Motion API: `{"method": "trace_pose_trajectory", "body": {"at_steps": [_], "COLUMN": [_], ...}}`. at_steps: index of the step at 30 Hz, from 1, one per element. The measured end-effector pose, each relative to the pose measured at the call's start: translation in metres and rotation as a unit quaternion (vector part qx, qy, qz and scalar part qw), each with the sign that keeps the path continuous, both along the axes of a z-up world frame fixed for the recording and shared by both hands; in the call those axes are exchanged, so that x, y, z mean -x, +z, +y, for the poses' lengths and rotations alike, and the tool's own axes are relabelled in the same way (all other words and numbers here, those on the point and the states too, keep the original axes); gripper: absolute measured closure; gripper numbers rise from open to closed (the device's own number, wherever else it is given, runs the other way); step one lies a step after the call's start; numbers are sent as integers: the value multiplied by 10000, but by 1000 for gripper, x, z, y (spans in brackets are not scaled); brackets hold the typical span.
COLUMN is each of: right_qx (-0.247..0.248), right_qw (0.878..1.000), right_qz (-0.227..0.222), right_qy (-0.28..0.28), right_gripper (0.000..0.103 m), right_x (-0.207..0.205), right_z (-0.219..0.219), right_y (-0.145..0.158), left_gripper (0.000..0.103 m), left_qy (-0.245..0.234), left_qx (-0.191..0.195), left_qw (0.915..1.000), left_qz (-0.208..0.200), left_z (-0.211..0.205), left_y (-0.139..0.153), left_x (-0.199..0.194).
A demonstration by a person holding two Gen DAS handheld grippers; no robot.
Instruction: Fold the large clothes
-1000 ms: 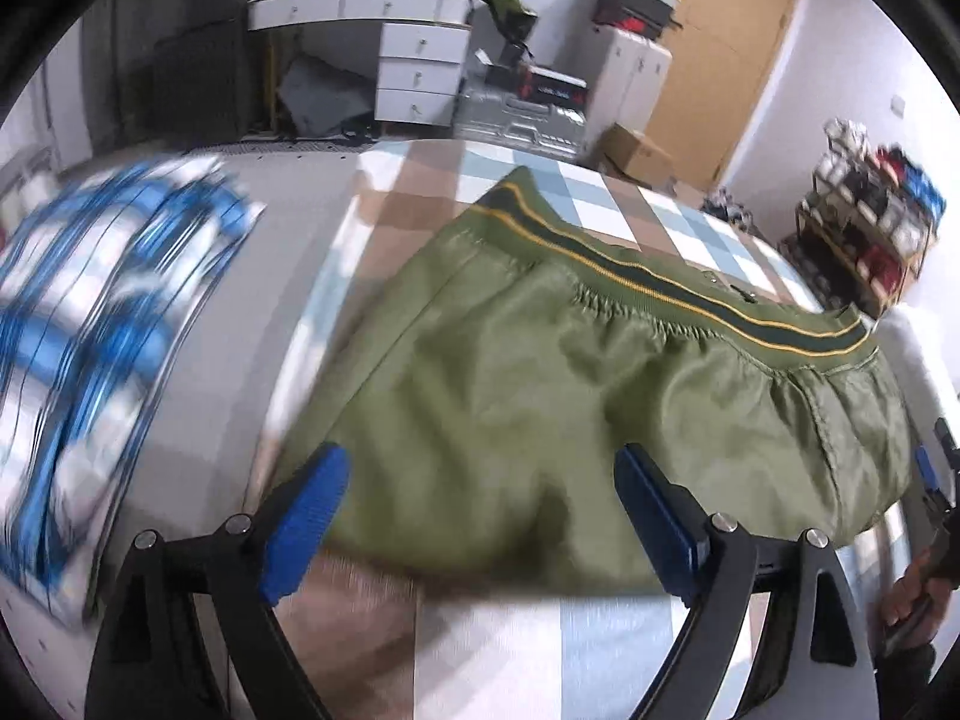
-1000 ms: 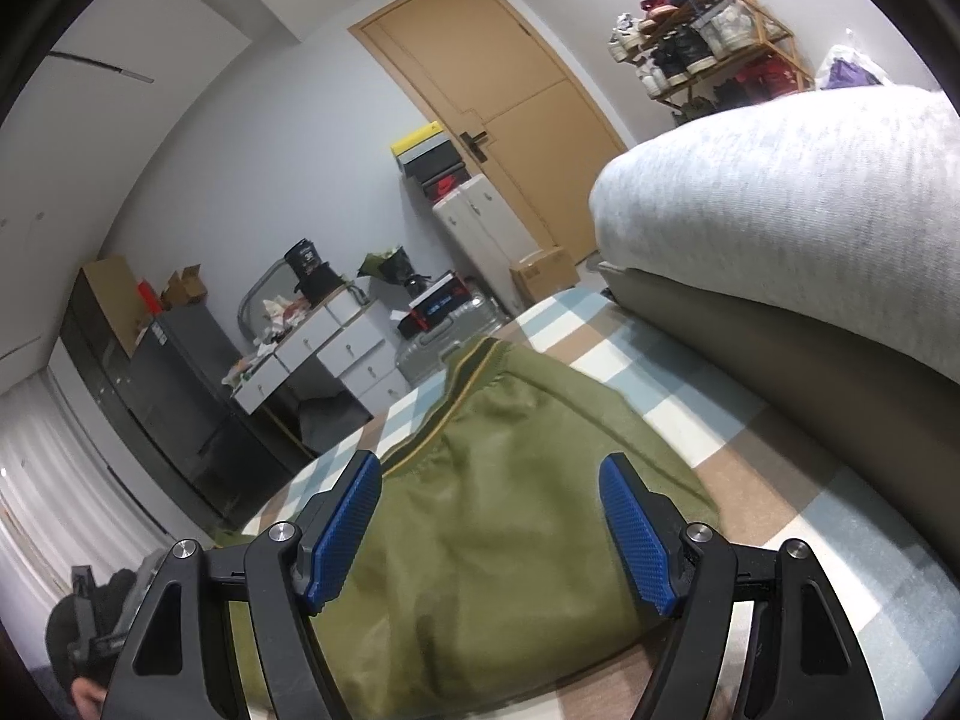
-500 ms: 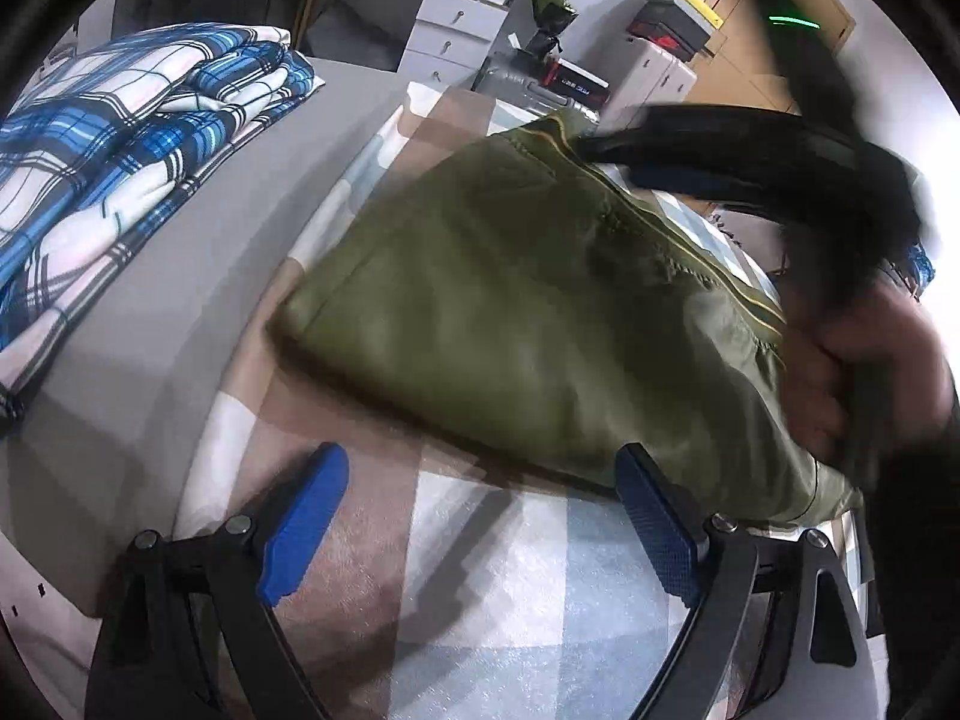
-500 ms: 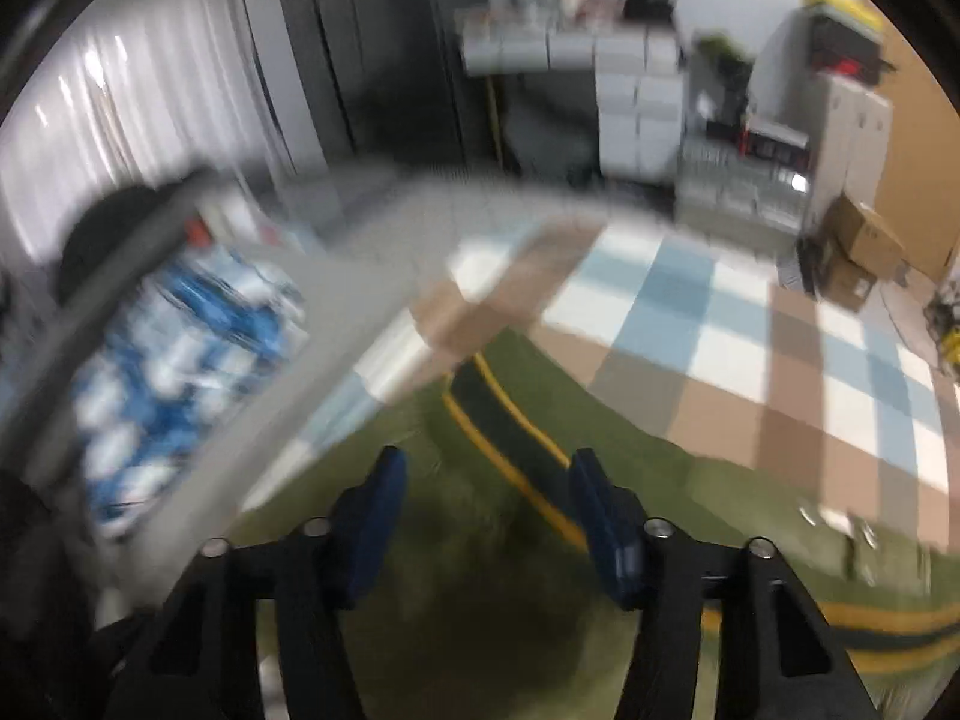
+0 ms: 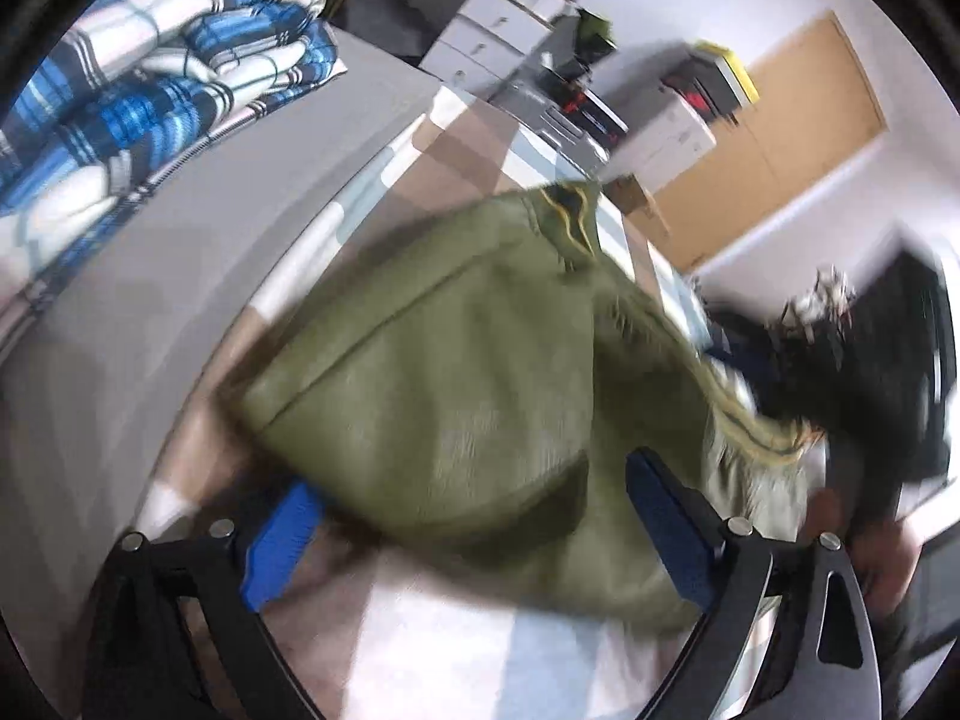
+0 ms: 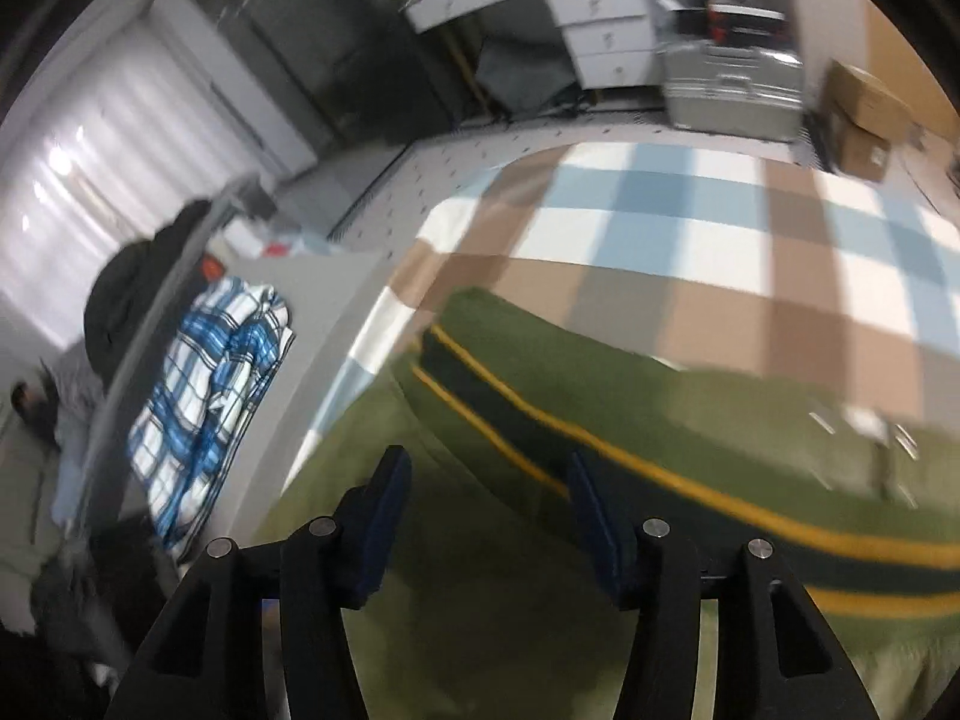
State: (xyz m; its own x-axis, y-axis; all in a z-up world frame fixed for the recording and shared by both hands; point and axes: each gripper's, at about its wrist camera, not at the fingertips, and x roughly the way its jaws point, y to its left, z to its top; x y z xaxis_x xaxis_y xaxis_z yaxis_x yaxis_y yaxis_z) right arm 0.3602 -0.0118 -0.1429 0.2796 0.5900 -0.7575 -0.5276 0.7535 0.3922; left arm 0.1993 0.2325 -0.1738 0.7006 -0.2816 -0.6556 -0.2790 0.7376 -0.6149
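Your left gripper (image 5: 474,531) points down at the olive green garment (image 5: 456,396), which lies in a bunched, folded heap on the bed's checked blanket (image 5: 456,648) of brown, white and pale blue squares. Its jaws stand wide and are opening; the near edge of the green cloth lies between the blue pads, which do not press on it. The striped band (image 5: 573,216) of dark green and yellow sits at the far corner of the heap and runs down its right edge toward your right hand (image 5: 882,564), seen blurred at the right edge of the left wrist view. From the right wrist view, your right gripper (image 6: 489,519) hovers low over the same garment (image 6: 660,414), its jaws about half apart and opening slightly, with green cloth and the near end of the yellow-edged band (image 6: 600,444) lying under and between them; the blur leaves it unclear whether the pads touch the cloth, and no pinch of fabric shows. To the left of the garment, on the grey sheet (image 5: 144,276), lies a folded blue and white plaid cloth (image 5: 144,90), well apart from the green one. Beyond the bed stand white drawers (image 6: 606,24), a cardboard box (image 6: 864,114) and a tan door (image 5: 774,138).
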Motion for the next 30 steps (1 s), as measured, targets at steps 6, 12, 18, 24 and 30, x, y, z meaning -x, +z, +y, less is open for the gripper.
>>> {"method": "trace_pose_trajectory", "body": {"at_steps": [6,12,18,24,30], "right_qx": [-143,-144,-427,831,3098], "right_qw": [9972,9970,9932,9803,9276], "right_qz": [444,485,1072,1371,1123], "right_qy": [-582,-584,130,1153,1758], "right_gripper": [46,46,39,38,33], "right_x": [2,-5,-31,-39,-22], "right_z": [-77,-94,-36,80,171], "right_y": [-7,18,55,57,5], "left_gripper": [46,77,77,76,76], "left_qy": [520,531,-88,-632,-845], "left_qx": [268,-1350,-3280,-4574,-5117], "left_qw": [9981,9888,9413,8825,8506], "left_qz": [185,-357,-793,-897,-860], "left_z": [1,-46,-122,-167,-176], "left_y": [-2,20,31,23,18], "left_x": [-13,-11,-10,-6,-4]}}
